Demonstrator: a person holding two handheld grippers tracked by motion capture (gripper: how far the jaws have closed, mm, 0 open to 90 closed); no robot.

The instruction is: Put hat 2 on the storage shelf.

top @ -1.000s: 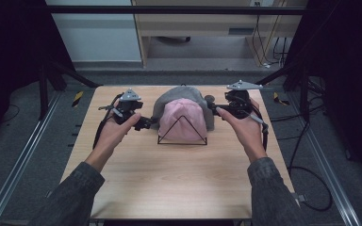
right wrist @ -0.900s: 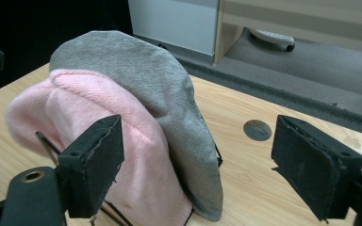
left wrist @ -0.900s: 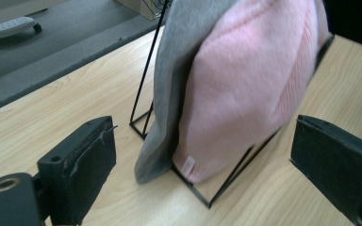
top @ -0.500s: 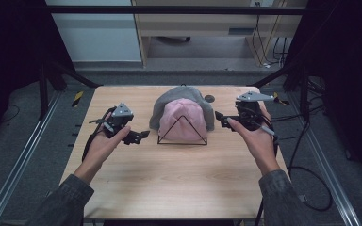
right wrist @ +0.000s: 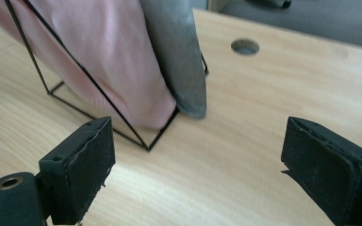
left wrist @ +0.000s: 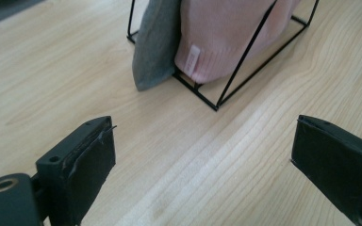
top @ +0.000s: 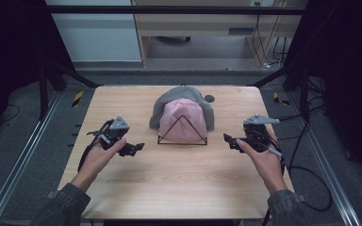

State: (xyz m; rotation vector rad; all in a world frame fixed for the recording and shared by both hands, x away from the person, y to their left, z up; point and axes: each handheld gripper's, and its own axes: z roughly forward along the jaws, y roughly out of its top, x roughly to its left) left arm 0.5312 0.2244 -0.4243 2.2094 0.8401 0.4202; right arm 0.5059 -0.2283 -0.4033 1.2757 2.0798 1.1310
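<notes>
A black wire stand (top: 182,141) sits at the middle of the wooden table (top: 179,188). Over it hang a pink knit hat (top: 183,117) and a grey knit hat (top: 162,106) behind it. My left gripper (top: 136,148) hovers low to the left of the stand, open and empty. Its own view faces the pink hat (left wrist: 226,37), the grey hat (left wrist: 155,47) and the stand's corner (left wrist: 215,107). My right gripper (top: 228,140) is to the right of the stand. Its jaws have just been opening, with nothing between them. Ahead of it are the pink hat (right wrist: 108,61) and grey hat (right wrist: 179,56).
A round hole (top: 209,98) is in the tabletop behind the hats, to their right. Cables (top: 306,169) trail off the table's right edge. A yellow-and-black tool (top: 77,98) lies on the floor at the back left. Bare wood stretches in front of the stand.
Both hands have drawn back from the hats, outward and down toward the table. The hats stay on the stand, untouched.
</notes>
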